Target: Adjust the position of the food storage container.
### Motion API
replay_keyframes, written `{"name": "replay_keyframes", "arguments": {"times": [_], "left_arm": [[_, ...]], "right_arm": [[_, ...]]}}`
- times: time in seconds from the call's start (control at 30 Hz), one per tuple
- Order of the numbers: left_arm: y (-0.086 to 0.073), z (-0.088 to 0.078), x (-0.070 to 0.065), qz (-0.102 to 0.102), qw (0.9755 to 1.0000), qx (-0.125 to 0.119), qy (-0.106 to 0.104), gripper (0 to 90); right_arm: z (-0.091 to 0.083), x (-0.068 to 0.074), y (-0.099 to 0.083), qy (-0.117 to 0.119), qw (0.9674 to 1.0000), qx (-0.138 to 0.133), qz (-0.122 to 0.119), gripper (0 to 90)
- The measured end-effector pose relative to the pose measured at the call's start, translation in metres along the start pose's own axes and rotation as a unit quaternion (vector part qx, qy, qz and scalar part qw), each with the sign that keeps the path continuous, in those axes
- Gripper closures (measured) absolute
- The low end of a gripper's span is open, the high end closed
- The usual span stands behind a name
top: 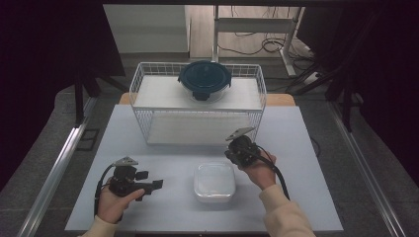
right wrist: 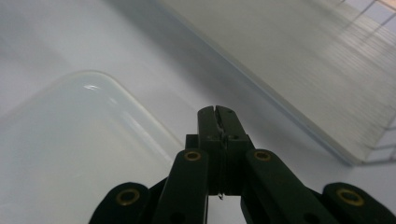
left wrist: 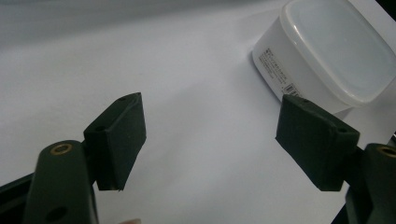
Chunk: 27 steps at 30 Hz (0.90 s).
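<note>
The white plastic box [top: 214, 181] sat on the pale worktop [top: 296, 148] at the lower middle of the high view, lid on, between the two hands and touching neither tool. The left tool [top: 150, 180] lay at the lower left of that frame with its jaws wide apart and nothing between them; in the left gripper view the box [left wrist: 327, 51] stood at the upper right, just past the right-hand jaw, its labelled side wall turned toward the camera. The right tool [top: 236, 152] hung just above and to the right of the box in the high view, its jaws pressed together on nothing; in the right gripper view the lid [right wrist: 60, 149] spread across the lower left under the tips. The wire basket [top: 197, 103] stood farther up the frame, with a dark round lidded container [top: 204, 79] on its upper shelf.

The box looked light and probably empty, with stiff but thin walls and a smooth, rounded, likely slippery surface. A hold across two opposite flat side walls, below the lid's rim, seemed safest; pinching the lid edge alone could pop it off, and a hard squeeze might bow the walls
</note>
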State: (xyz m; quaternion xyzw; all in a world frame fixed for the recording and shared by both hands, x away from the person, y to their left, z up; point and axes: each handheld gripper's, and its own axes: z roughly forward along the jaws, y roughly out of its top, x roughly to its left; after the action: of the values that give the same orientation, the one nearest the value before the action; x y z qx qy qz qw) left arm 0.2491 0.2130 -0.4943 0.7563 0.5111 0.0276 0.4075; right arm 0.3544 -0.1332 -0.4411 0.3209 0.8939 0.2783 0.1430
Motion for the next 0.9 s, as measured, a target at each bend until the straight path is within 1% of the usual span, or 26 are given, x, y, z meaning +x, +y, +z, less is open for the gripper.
{"name": "replay_keyframes", "arguments": {"times": [0.03,0.07,0.13,0.2,0.27,0.37,0.43,0.6,0.67,0.73,0.83,0.9], "left_arm": [[-0.001,0.000,0.001,-0.001,1.0000,0.001,0.000,23.5],[-0.001,0.000,0.002,-0.002,1.0000,0.001,0.001,23.5],[-0.002,-0.001,0.002,-0.002,1.0000,0.000,0.002,23.5],[-0.002,-0.002,0.002,-0.002,1.0000,-0.001,0.001,23.4],[-0.002,-0.001,0.001,-0.001,1.0000,-0.001,0.002,23.4],[-0.002,0.000,0.001,0.000,1.0000,0.002,0.001,23.5],[-0.002,0.001,0.000,0.001,1.0000,0.003,0.001,23.5],[-0.002,-0.001,0.002,-0.002,1.0000,0.000,0.004,23.5],[-0.002,-0.001,0.002,-0.002,1.0000,0.001,0.004,23.5],[-0.002,-0.001,0.002,-0.002,1.0000,0.002,0.004,23.5],[-0.002,0.000,0.002,-0.001,1.0000,0.004,0.004,23.5],[-0.002,0.001,0.002,-0.001,1.0000,0.005,0.005,23.5]], "right_arm": [[0.005,-0.002,0.001,0.001,1.0000,0.007,-0.006,89.6],[0.010,-0.004,0.002,0.007,0.9998,0.014,-0.011,89.5],[0.017,-0.009,0.001,0.014,0.9995,0.026,-0.013,89.5],[0.021,-0.011,0.000,0.020,0.9990,0.034,-0.017,89.5],[0.022,-0.010,-0.001,0.026,0.9986,0.041,-0.021,89.5],[0.019,-0.006,-0.004,0.032,0.9981,0.045,-0.030,89.6],[0.015,-0.003,-0.007,0.027,0.9983,0.042,-0.030,89.6],[0.005,0.005,-0.017,0.026,0.9975,0.045,-0.047,89.6],[0.002,0.007,-0.022,0.030,0.9976,0.043,-0.046,89.6],[-0.002,0.009,-0.027,0.032,0.9980,0.042,-0.033,89.6],[-0.008,0.014,-0.036,0.033,0.9983,0.036,-0.031,89.6],[-0.012,0.017,-0.043,0.035,0.9987,0.028,-0.024,89.6]]}}
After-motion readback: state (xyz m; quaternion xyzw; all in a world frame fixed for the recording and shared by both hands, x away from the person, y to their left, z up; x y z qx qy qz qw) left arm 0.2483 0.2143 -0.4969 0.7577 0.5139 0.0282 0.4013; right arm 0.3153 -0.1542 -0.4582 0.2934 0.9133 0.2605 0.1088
